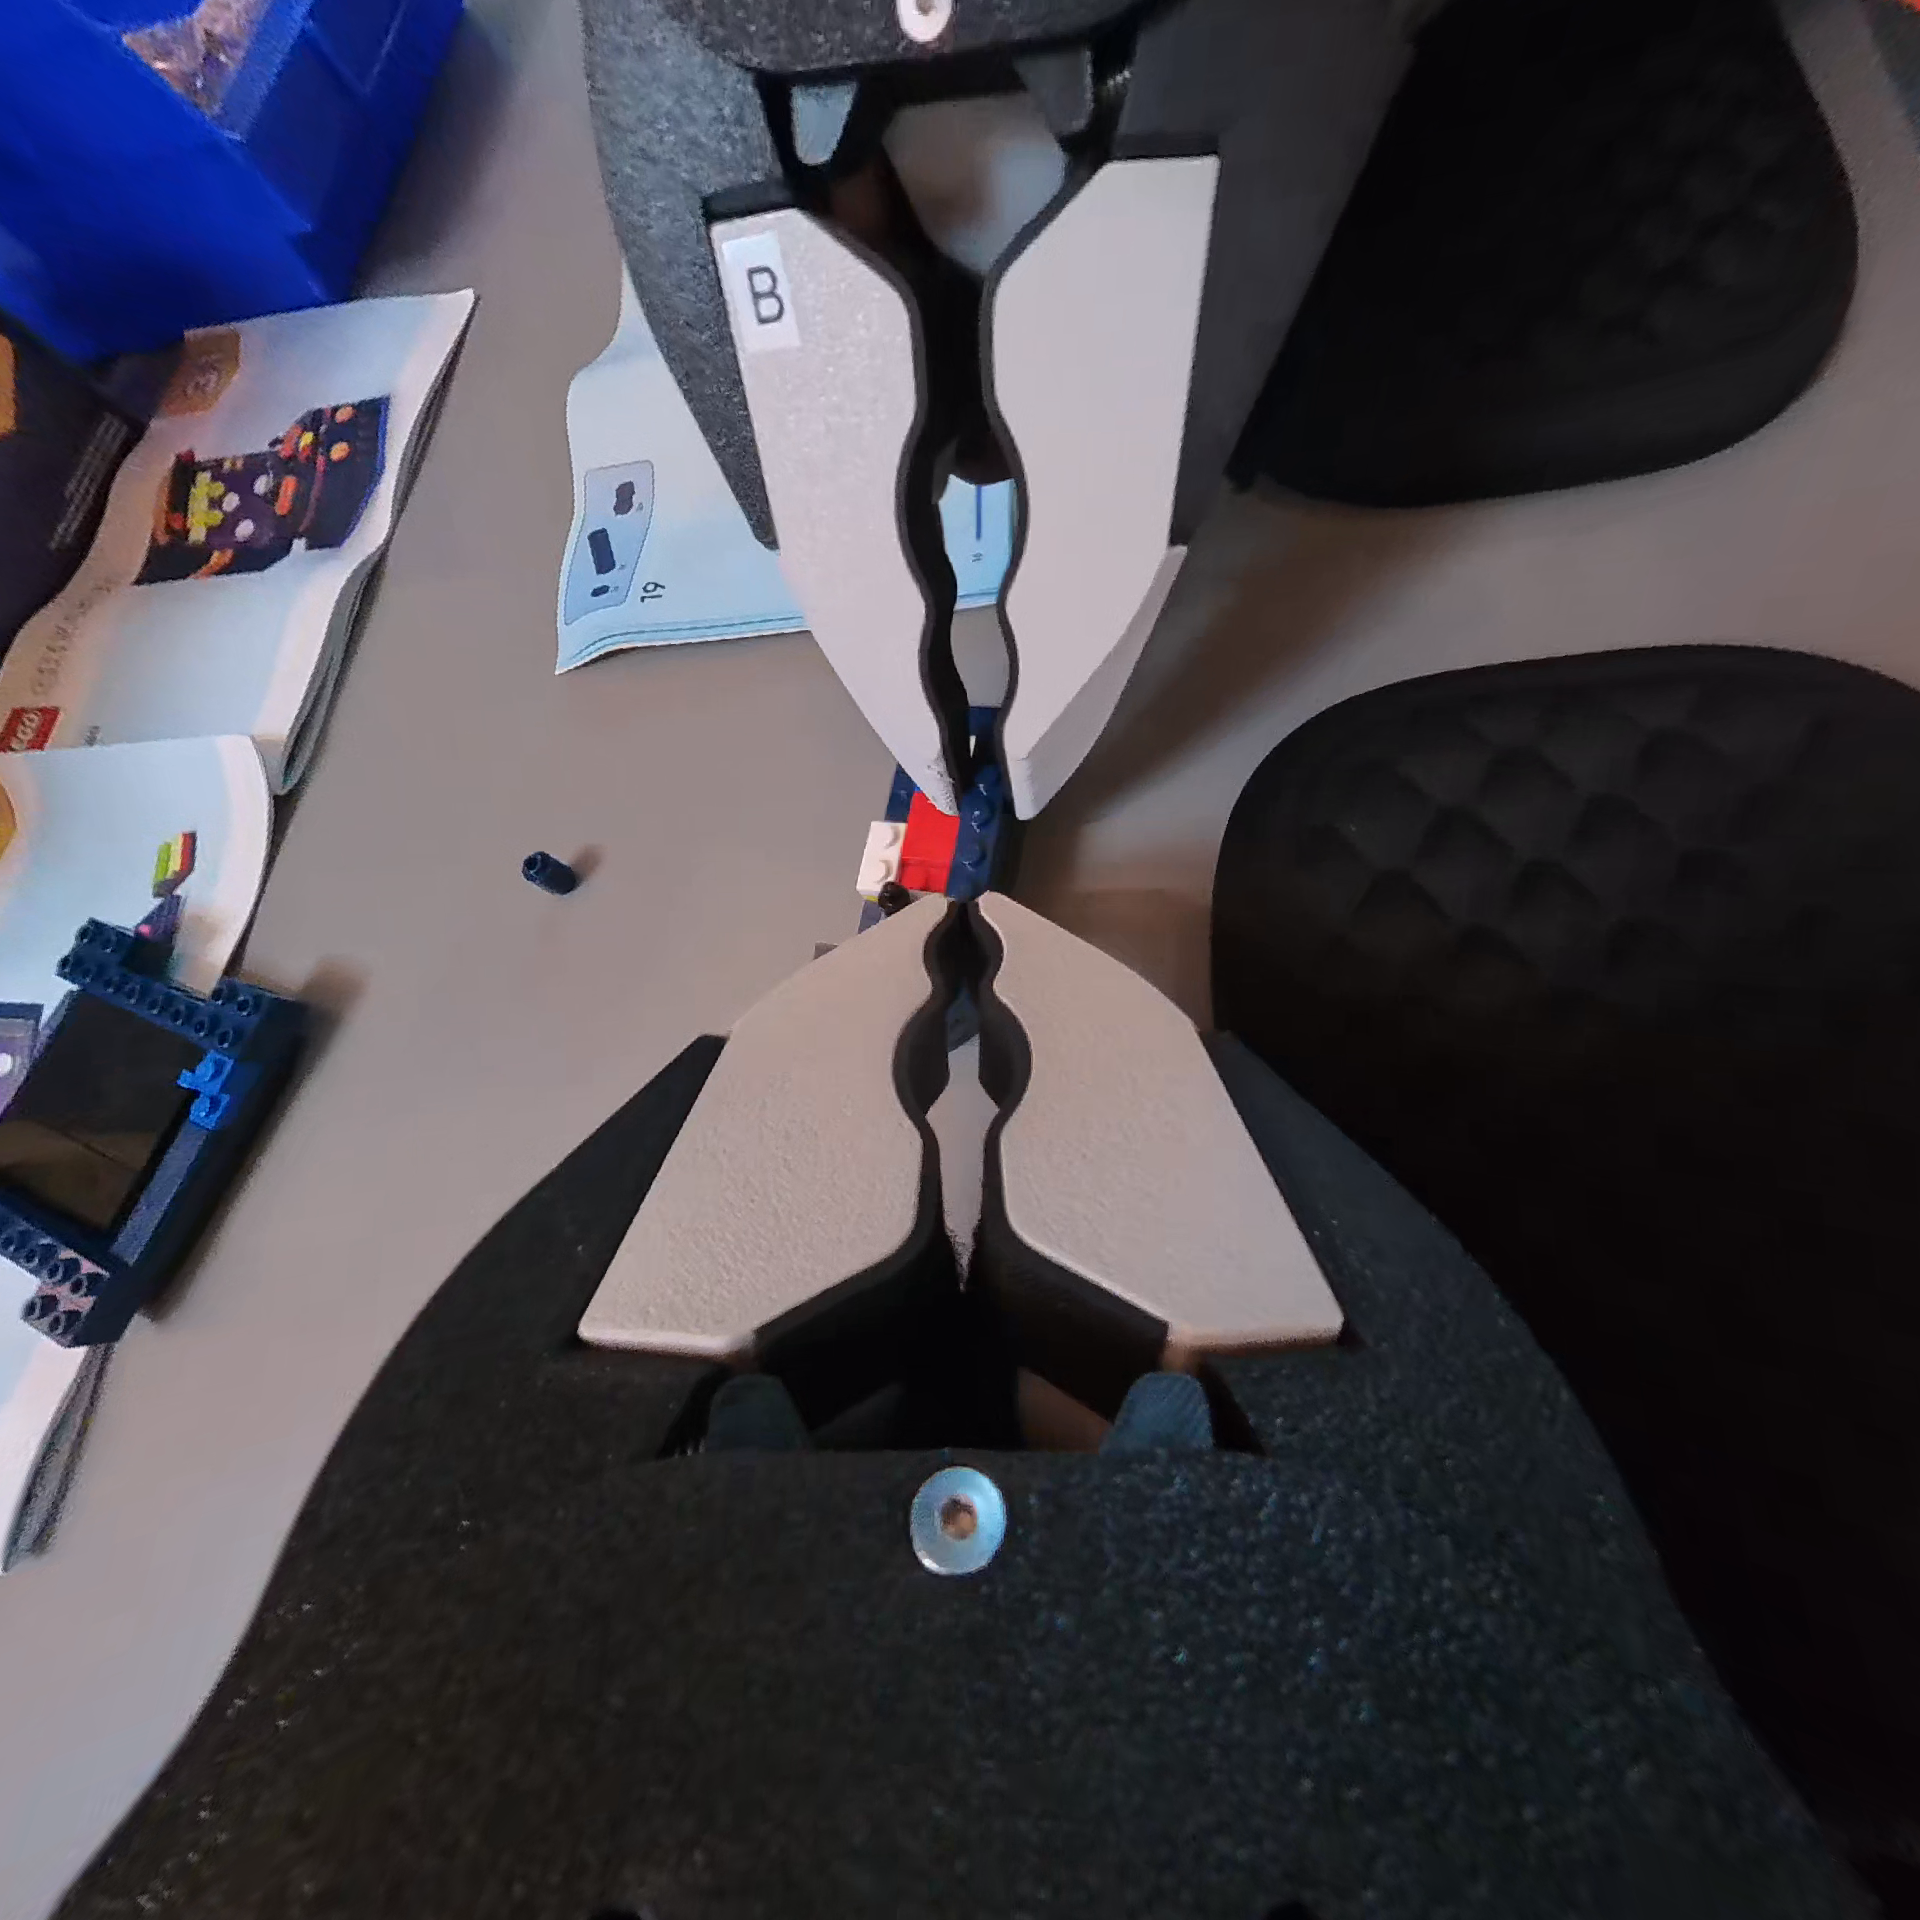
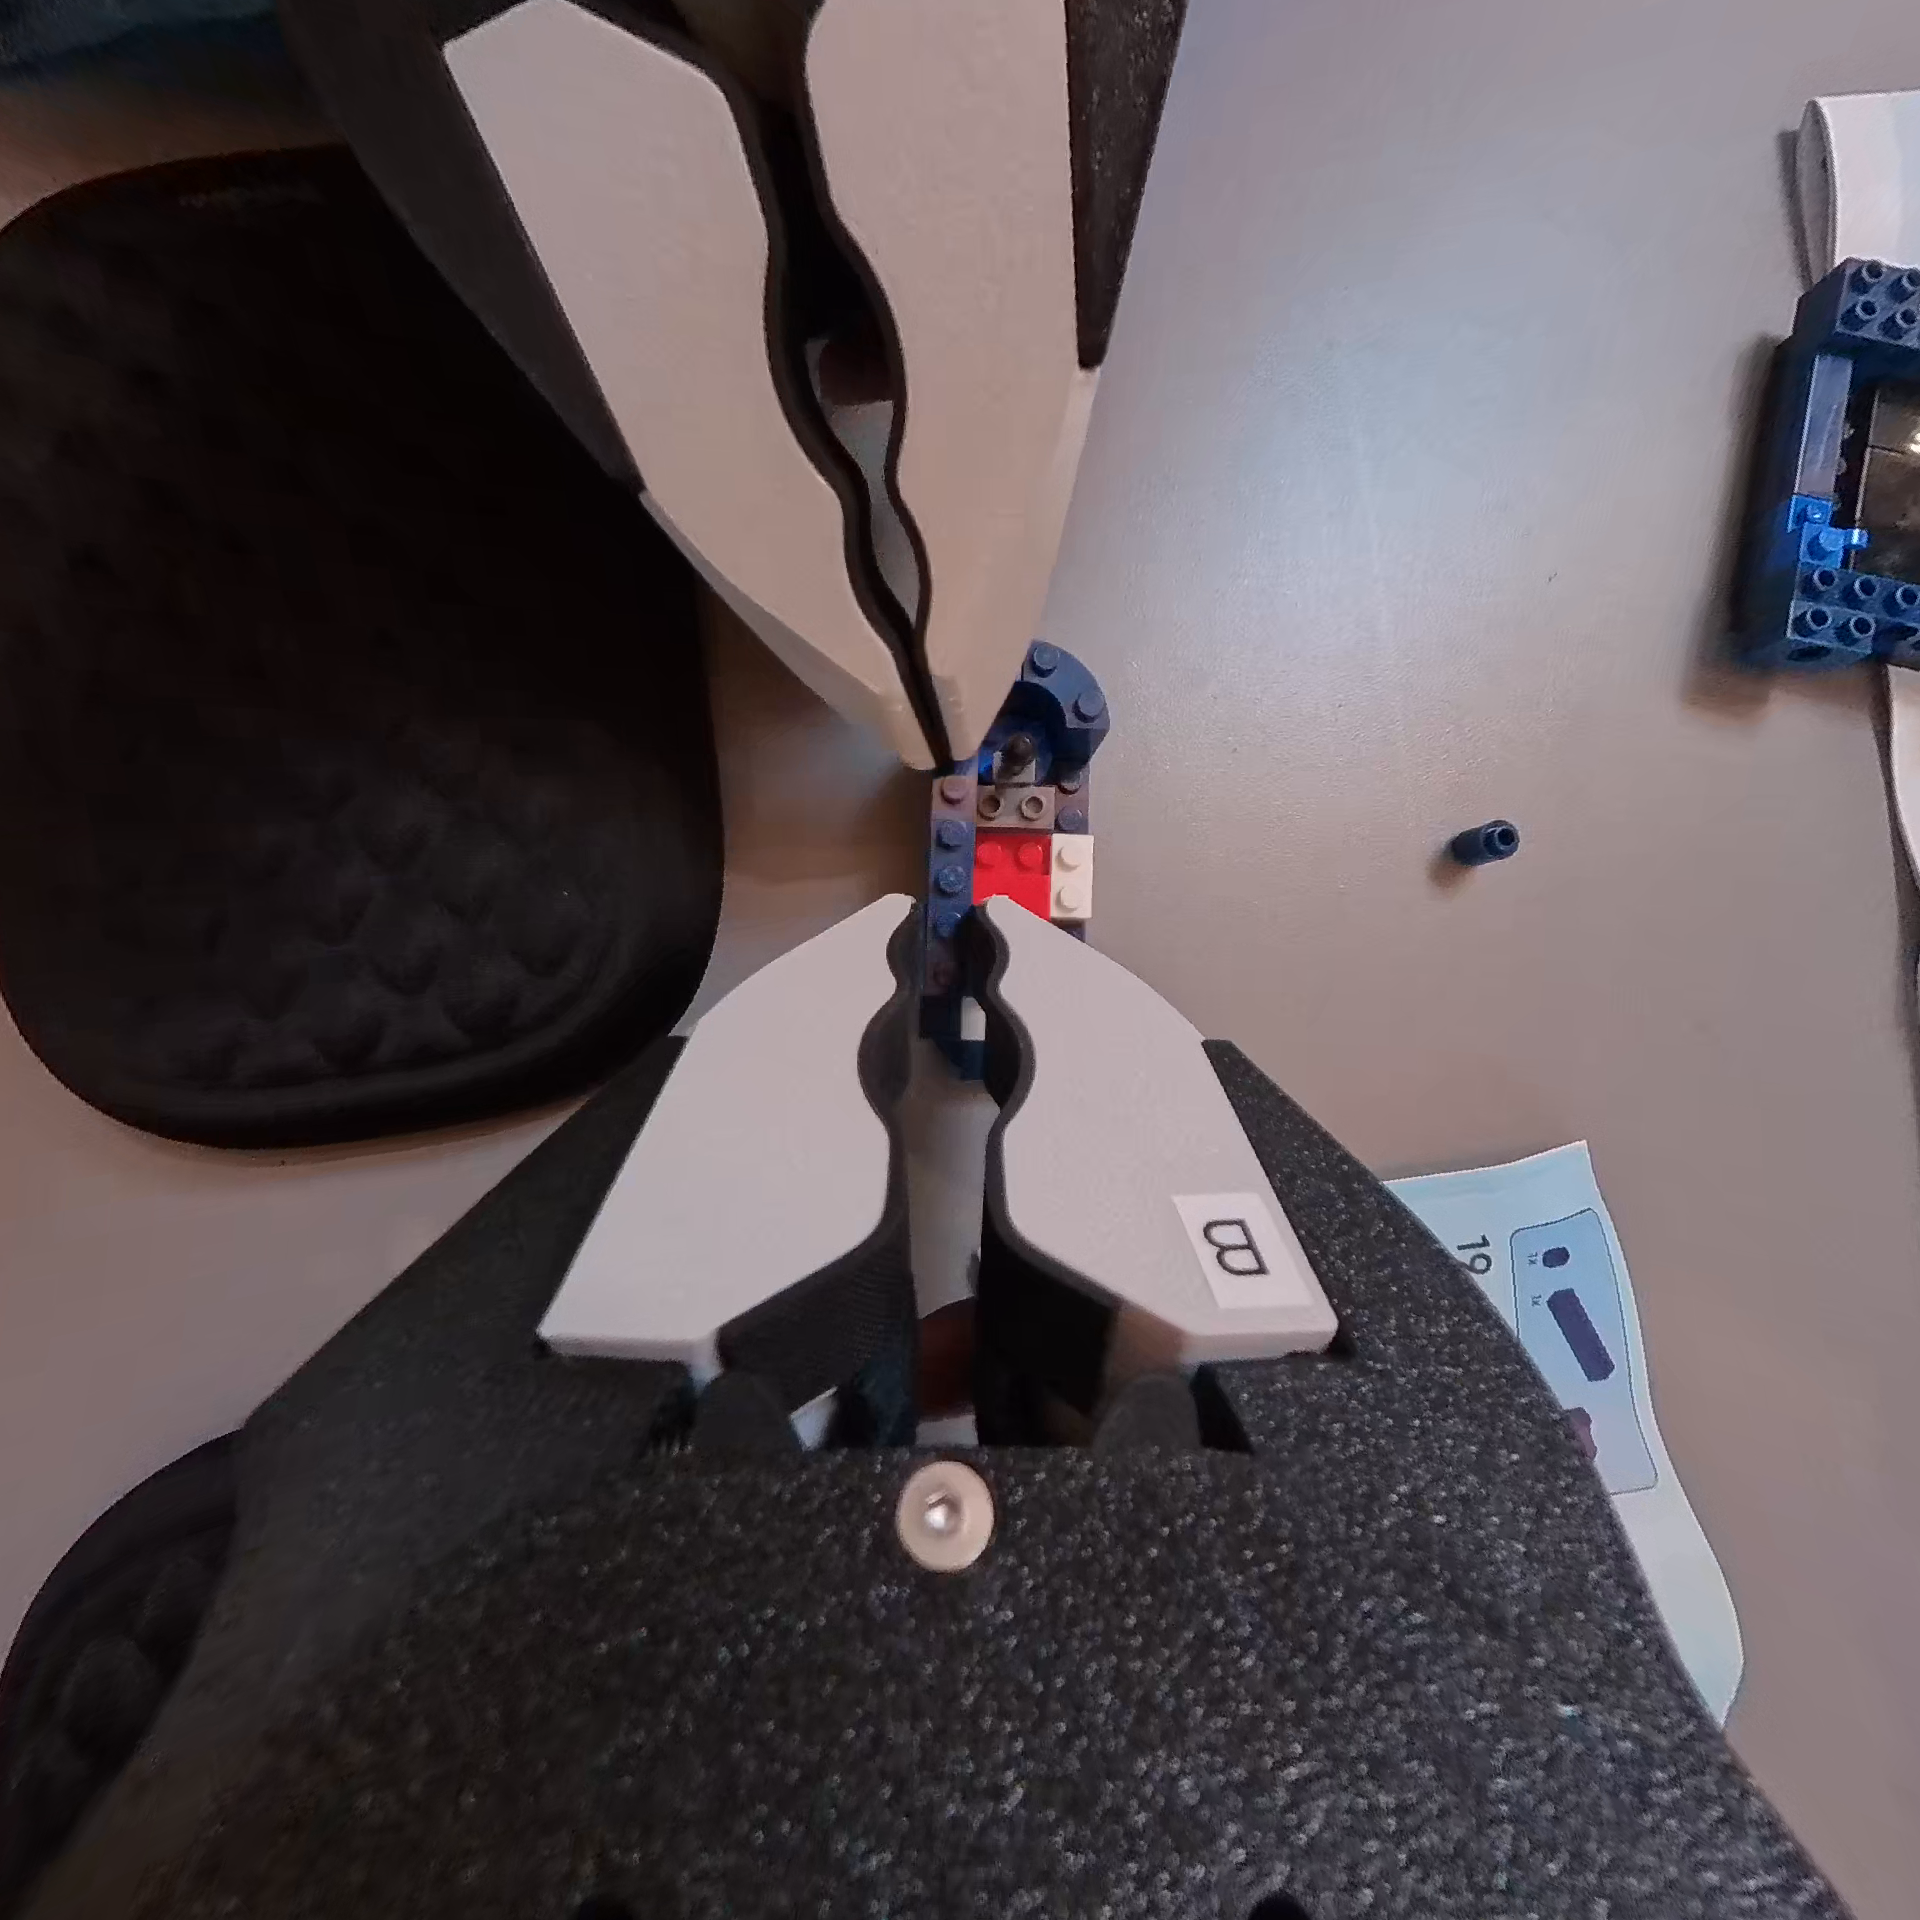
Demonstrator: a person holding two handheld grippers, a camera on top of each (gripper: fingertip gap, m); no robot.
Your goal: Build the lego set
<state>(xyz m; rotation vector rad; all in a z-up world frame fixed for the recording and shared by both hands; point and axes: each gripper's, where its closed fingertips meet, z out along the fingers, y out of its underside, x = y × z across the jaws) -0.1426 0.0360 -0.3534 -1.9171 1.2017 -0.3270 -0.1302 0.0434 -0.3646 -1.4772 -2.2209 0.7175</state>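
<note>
Nearby | right gripper (image 2: 948, 914) clamps brick assembly (image 2: 1023, 862) | left gripper (image 1: 966, 906) pinched closed, tips at assembly | loose pin (image 1: 551, 871), black pads (image 1: 1558, 987) alongside

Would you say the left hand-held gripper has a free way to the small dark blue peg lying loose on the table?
Probably yes: the peg lies alone on bare table, beside the left hand-held gripper, nothing between; its fingers look closed and would need opening.

Both wrists: close, looking down, opposed | shared: brick build (image 1: 940, 852)
</note>
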